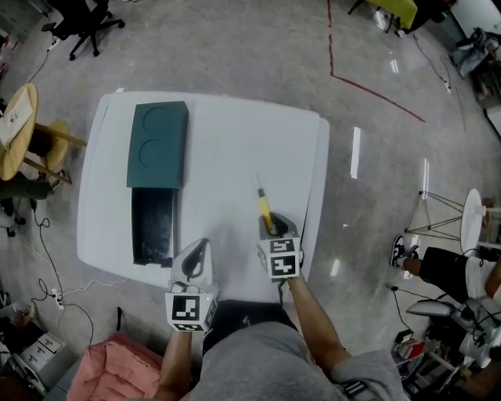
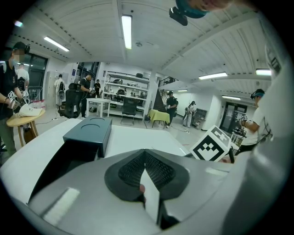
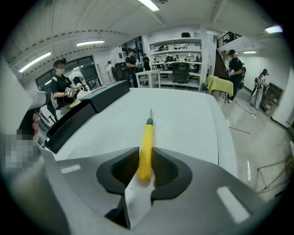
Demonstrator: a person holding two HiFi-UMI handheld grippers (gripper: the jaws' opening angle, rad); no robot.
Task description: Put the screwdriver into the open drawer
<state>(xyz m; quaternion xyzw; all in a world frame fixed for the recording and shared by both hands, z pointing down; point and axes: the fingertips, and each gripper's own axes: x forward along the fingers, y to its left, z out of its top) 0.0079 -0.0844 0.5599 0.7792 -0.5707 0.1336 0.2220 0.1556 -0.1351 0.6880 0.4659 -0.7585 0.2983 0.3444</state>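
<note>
A yellow-handled screwdriver (image 1: pixel 264 205) lies on the white table (image 1: pixel 235 141), its metal tip pointing away from me. My right gripper (image 1: pixel 271 227) is shut on the near end of the handle; in the right gripper view the screwdriver (image 3: pixel 147 144) sits between both pads of the right gripper (image 3: pixel 146 159), which touch it. The dark teal cabinet (image 1: pixel 159 145) stands at the table's left, its black drawer (image 1: pixel 153 223) pulled open towards me. My left gripper (image 1: pixel 200 251) hovers by the drawer's near right corner, shut and holding nothing; the left gripper (image 2: pixel 144 158) shows its pads meeting.
The table's right edge (image 1: pixel 319 196) runs close to the right gripper. A round wooden side table (image 1: pixel 16 117) and an office chair (image 1: pixel 82 23) stand to the left, a pink bin (image 1: pixel 117 372) at lower left, and a person's leg (image 1: pixel 434 266) at right.
</note>
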